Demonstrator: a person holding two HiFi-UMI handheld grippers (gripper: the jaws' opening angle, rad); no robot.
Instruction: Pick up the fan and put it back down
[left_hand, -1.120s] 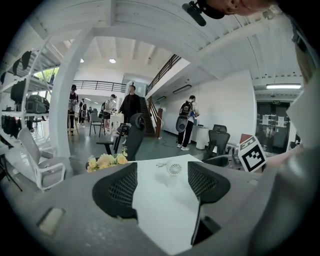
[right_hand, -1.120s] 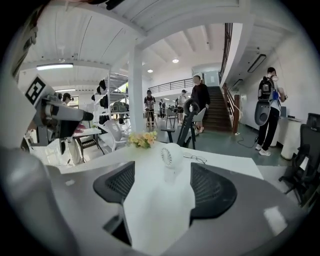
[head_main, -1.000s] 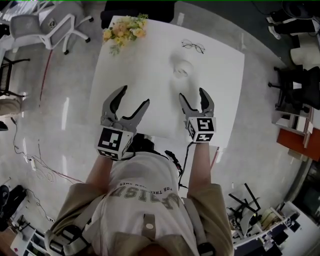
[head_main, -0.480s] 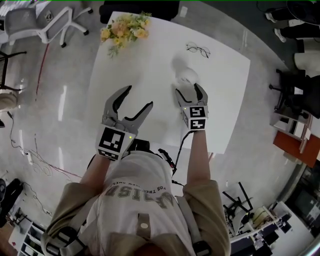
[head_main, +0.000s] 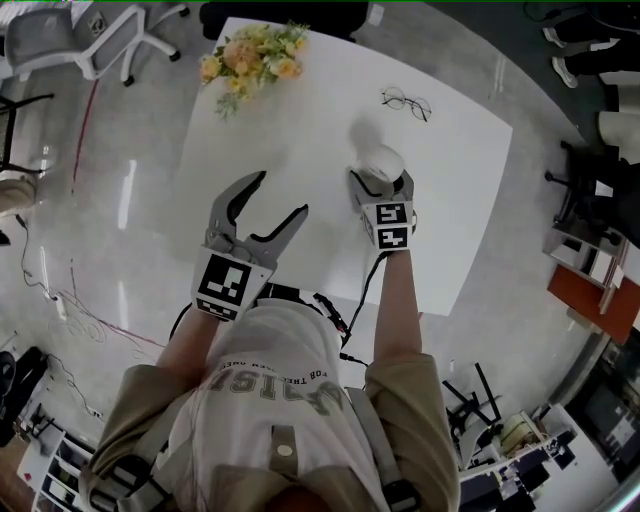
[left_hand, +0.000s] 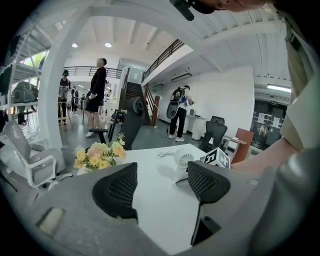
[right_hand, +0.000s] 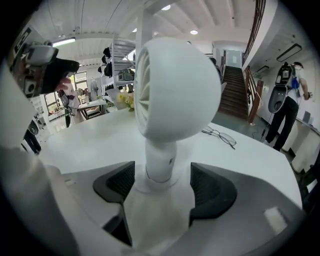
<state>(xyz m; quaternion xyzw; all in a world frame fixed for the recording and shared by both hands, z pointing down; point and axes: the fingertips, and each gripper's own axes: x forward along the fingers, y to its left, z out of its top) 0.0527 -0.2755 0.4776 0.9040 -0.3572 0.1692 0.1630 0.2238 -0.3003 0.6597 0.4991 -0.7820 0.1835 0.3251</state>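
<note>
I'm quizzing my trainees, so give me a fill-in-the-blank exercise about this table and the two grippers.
1. The white ____ stands between the open jaws of the right gripper.
2. The left gripper, empty, hovers over the white ____.
3. Right of the flowers lies a pair of ____.
Missing words: fan; table; glasses.

Glossy pale grey floor (head_main: 120, 200), streaked with reflected light, all round a white square-topped table (head_main: 300, 140). White swivel office chair (head_main: 60, 40) off the table's far left corner. Black office chairs (head_main: 590, 185) and an orange-brown cabinet (head_main: 585, 290) at the right. Beyond, plain white walls (left_hand: 230, 100), a thick white column (left_hand: 52, 100), a dark-railed staircase (right_hand: 233, 90), and round ceiling lamps (left_hand: 75, 45), lit.
</note>
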